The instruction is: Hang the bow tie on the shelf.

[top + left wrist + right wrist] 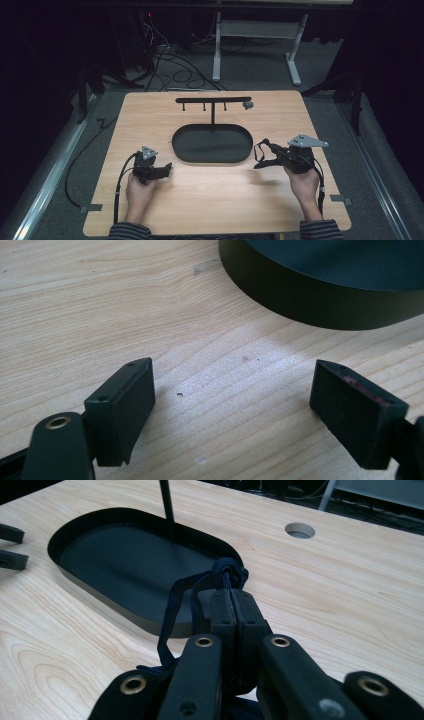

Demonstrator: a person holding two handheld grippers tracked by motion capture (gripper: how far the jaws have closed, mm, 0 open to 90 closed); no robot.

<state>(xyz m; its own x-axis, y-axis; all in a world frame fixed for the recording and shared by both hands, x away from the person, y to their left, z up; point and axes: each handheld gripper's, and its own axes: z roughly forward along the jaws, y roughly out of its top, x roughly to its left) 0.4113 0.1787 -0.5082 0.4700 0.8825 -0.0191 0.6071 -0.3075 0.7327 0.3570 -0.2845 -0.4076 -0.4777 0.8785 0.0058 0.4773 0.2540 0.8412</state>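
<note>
Pinching a dark cord [200, 587] between its closed jaws, the right gripper [264, 149] hovers just right of the oval tray [182, 150], pointing left toward it. In the right gripper view the jaws meet flat on the cord, a knot bunches just past the tips, and a loop hangs down the left side toward the table [350, 580]. The hold looks chosen for carrying — gripped close to the knot, so the loop dangles free and open, which I judge would suit slipping it over a hook.

That reading fits the stand: a thin post [213, 114] rises from the far edge of the tray and carries a crossbar [200, 100] with small pegs hanging beneath it, and a small grey piece [247, 105] sits at its right end. The cord is well short of the bar, nearer and to the right, low over the table.

The left gripper [162, 169] rests near the tray's near-left edge, jaws wide apart and holding nothing. In the left gripper view bare wood lies between its two pads [122, 407], with the tray wall [310, 305] just beyond to the far right. It seems parked there as a helper — close enough to steady the tray or catch the loop, though which I cannot tell.
</note>
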